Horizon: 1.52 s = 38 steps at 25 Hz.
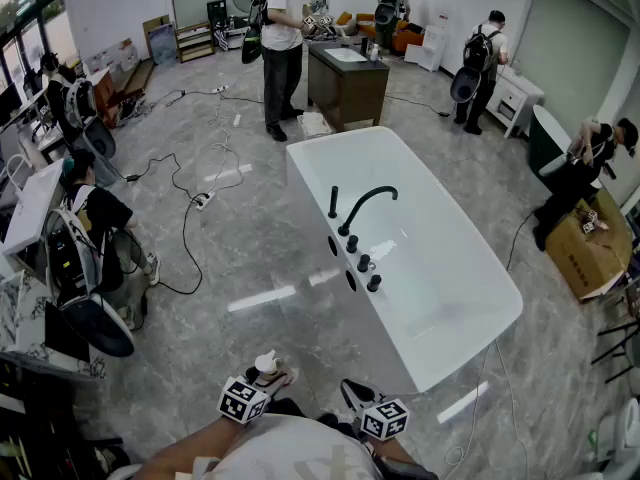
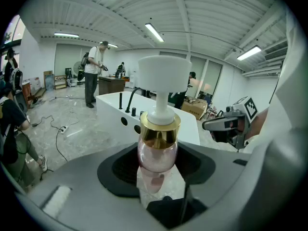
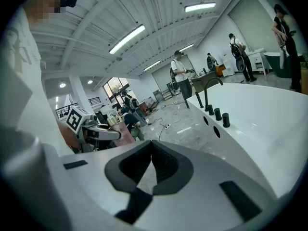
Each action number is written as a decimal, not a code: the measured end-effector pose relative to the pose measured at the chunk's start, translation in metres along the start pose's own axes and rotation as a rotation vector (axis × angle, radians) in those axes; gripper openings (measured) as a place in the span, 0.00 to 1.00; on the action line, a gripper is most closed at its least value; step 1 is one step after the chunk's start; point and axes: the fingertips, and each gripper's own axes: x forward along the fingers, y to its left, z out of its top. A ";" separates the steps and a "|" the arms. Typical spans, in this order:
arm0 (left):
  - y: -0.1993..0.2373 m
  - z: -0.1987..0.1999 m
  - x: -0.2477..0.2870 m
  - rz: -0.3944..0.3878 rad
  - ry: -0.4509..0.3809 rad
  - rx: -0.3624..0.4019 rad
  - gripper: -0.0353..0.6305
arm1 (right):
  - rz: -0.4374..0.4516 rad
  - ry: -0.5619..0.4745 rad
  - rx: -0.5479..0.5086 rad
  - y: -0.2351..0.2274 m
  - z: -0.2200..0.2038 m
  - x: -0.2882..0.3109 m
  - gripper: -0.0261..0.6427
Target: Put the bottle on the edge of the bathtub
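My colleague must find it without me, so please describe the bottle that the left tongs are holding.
Find the large white rectangular bathtub on the grey marble floor. Near its closest end, the left tongs grip a clear pink pump bottle. Its gold collar and white pump head set it apart from the black-and-white marker cubes beside it.

Base of the bottle behind the left tongs; bathtub past the right frame edge.

Bright, even ceiling strip lights; glare streaks on floor; fisheye-warped edges.
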 end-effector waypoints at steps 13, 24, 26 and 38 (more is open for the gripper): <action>0.049 -0.038 -0.066 -0.009 0.008 0.008 0.38 | 0.027 0.020 -0.015 0.079 -0.006 0.060 0.05; 0.076 -0.041 -0.080 -0.014 -0.002 -0.003 0.38 | -0.011 0.025 -0.010 0.087 -0.001 0.084 0.05; 0.083 -0.041 -0.081 -0.020 -0.001 -0.001 0.38 | -0.029 0.029 -0.009 0.087 0.000 0.089 0.05; 0.141 -0.032 -0.090 -0.043 -0.026 0.005 0.38 | -0.092 0.017 -0.016 0.094 0.021 0.137 0.05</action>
